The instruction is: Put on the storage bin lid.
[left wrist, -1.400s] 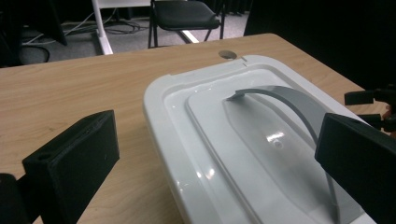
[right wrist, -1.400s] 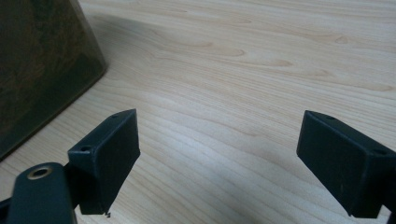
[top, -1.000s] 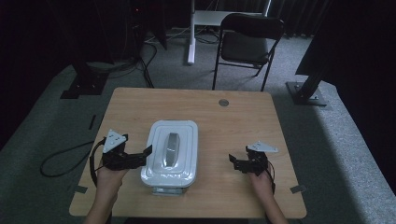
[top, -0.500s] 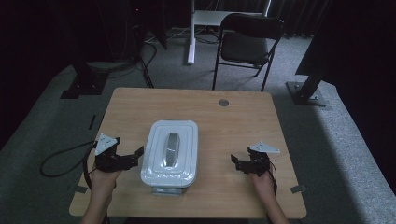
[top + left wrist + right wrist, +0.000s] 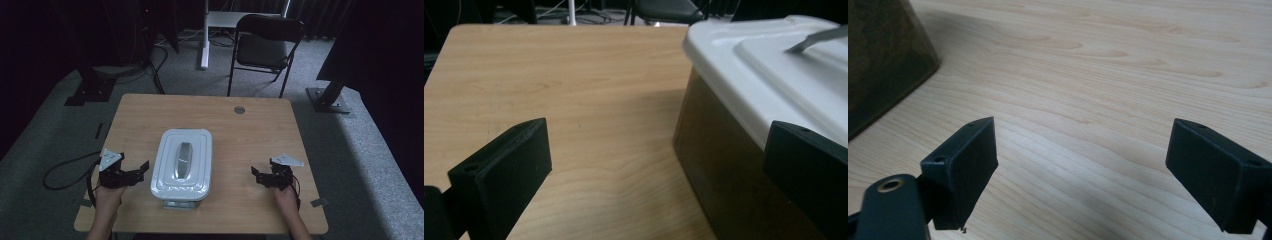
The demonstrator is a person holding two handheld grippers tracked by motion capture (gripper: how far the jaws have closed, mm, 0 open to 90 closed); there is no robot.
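That lidded box (image 5: 182, 162) looks rigid, probably slick; I'd grab the lid handle (image 5: 182, 159). Left gripper (image 5: 141, 169) at its 9 o'clock, right gripper (image 5: 256, 175) at 3, both jaws apart.

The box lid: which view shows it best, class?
The high view: the whole white lid with its grey handle. The left gripper view gives one edge and corner; the right gripper view has just the box's dark side.
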